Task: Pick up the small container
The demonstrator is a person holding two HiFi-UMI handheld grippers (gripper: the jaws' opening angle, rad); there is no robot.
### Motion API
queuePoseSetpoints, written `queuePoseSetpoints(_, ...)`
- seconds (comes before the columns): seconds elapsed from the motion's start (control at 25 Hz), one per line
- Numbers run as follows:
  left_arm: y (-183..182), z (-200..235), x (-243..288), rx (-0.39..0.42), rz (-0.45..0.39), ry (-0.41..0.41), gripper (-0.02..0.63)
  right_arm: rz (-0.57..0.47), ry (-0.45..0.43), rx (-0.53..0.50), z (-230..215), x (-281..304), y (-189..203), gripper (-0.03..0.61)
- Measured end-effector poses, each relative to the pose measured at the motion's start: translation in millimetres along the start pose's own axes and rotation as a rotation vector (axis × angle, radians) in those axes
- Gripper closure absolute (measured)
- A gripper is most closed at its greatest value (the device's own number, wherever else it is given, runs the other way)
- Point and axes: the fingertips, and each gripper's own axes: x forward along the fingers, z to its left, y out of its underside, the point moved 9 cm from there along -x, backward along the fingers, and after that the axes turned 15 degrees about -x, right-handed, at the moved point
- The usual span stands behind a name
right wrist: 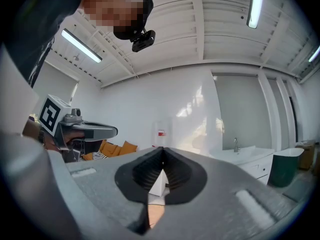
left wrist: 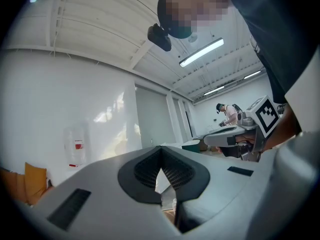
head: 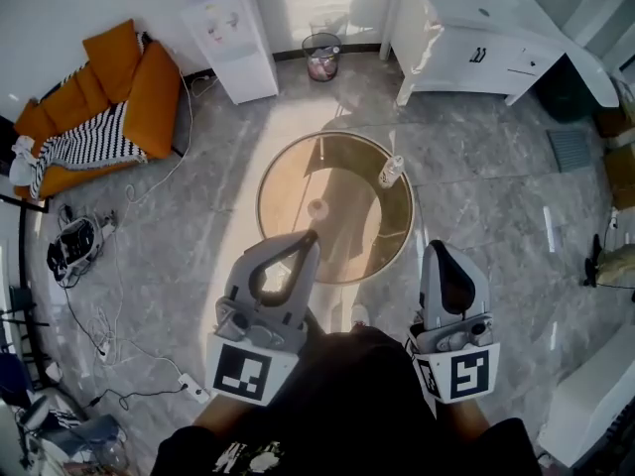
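In the head view a round wood-and-glass table (head: 288,172) stands on the floor in front of me. A small white bottle-like container (head: 391,172) stands upright at the table's right rim. A smaller pale object (head: 317,208) sits near the table's middle. My left gripper (head: 310,236) is held low at the table's near edge, shut and empty. My right gripper (head: 435,249) hangs to the right of the table, also shut and empty. In the left gripper view (left wrist: 161,156) and the right gripper view (right wrist: 162,156) the jaws meet with nothing between them and point up at the room.
An orange sofa (head: 109,97) with a striped cloth sits at the back left. A white cabinet (head: 233,48), a waste bin (head: 321,56) and a white sink unit (head: 476,38) line the far wall. Cables and a power strip (head: 190,390) lie on the floor at left.
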Motion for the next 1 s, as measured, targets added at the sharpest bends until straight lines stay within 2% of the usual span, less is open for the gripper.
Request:
queuePoseSetpoints(0.2, -11.0, 45.4, 15.2, 0.010, 0.009, 0.047, 0.611, 0.023, 0.040, 0.000, 10.1, 41.3, -10.0, 0.583)
queuePoseSetpoints(0.68, 0.6, 157.5, 16.5, 0.000, 0.049, 0.188, 0.611, 0.085, 0.164, 0.012, 79.3, 118.4, -17.8, 0.583)
queuePoseSetpoints(1.0, 19.1, 201.0, 9.0, 0.000, 0.063, 0.238, 0.611, 0.132, 0.257, -0.002, 107.5, 135.5, -9.7, 0.583)
